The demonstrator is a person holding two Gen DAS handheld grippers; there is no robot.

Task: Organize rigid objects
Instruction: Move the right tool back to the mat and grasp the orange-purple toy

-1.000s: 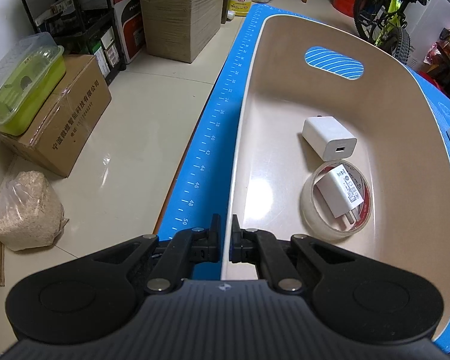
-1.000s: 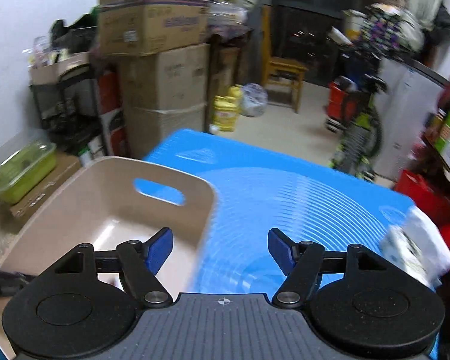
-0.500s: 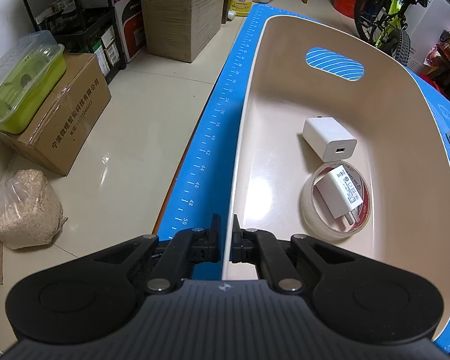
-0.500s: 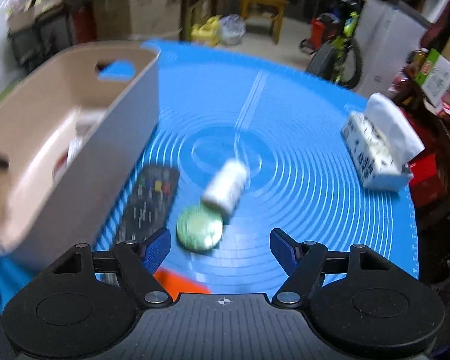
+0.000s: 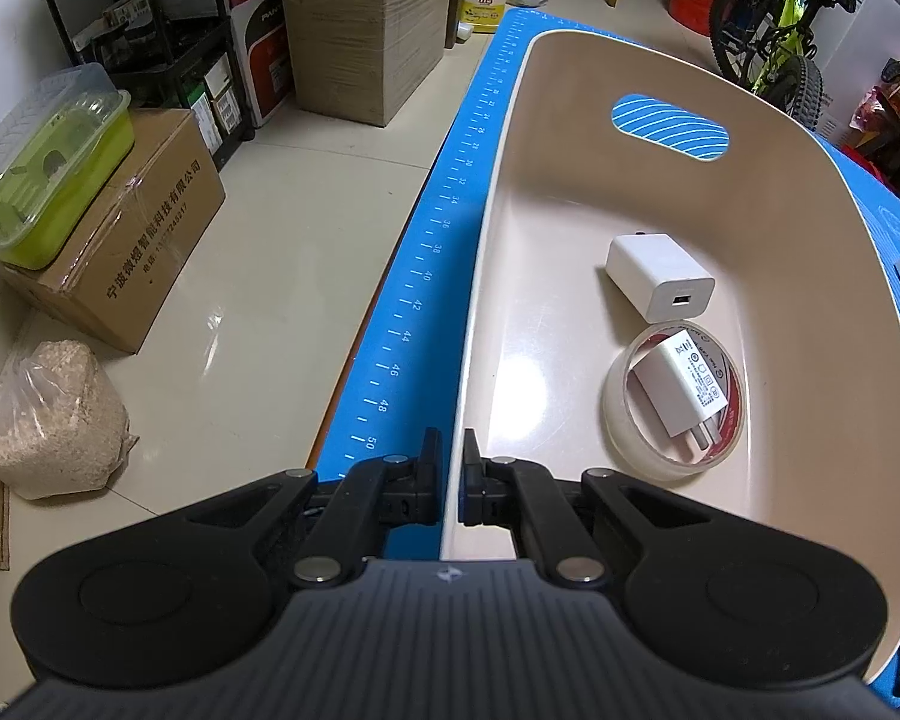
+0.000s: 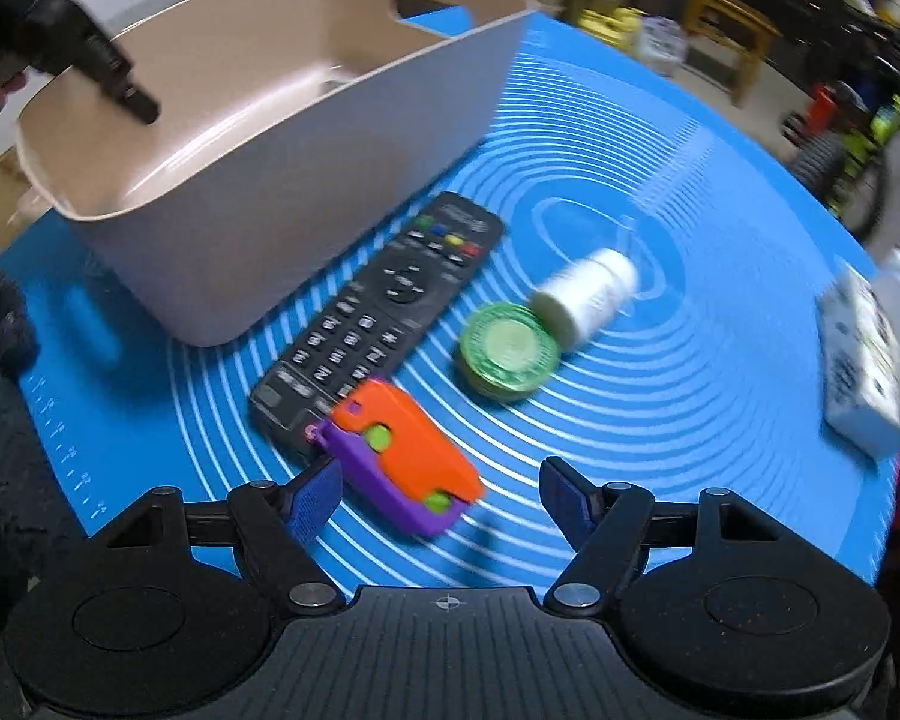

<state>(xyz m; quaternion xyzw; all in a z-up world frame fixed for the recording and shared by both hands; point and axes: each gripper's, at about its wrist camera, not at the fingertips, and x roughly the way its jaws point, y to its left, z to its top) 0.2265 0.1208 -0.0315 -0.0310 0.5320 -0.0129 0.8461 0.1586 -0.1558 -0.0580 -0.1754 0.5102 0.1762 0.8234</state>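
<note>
Left wrist view: close at the beige bin (image 5: 486, 276) rim, looking down its length. Right wrist view: low over the blue mat (image 6: 660, 396) — both share the bin.

A beige bin (image 6: 306, 138) stands upright, holding a white charger cube (image 5: 660, 276) and a tape roll (image 5: 618, 414) ringing a white plug adapter (image 5: 684, 387). Just beside the bin lies a black remote (image 6: 384, 312). An orange-and-purple toy (image 6: 405, 456) rests on the remote's near end; well beyond the remote from the bin, a green tin (image 6: 508, 353) touches a toppled white bottle (image 6: 588, 297).
</note>
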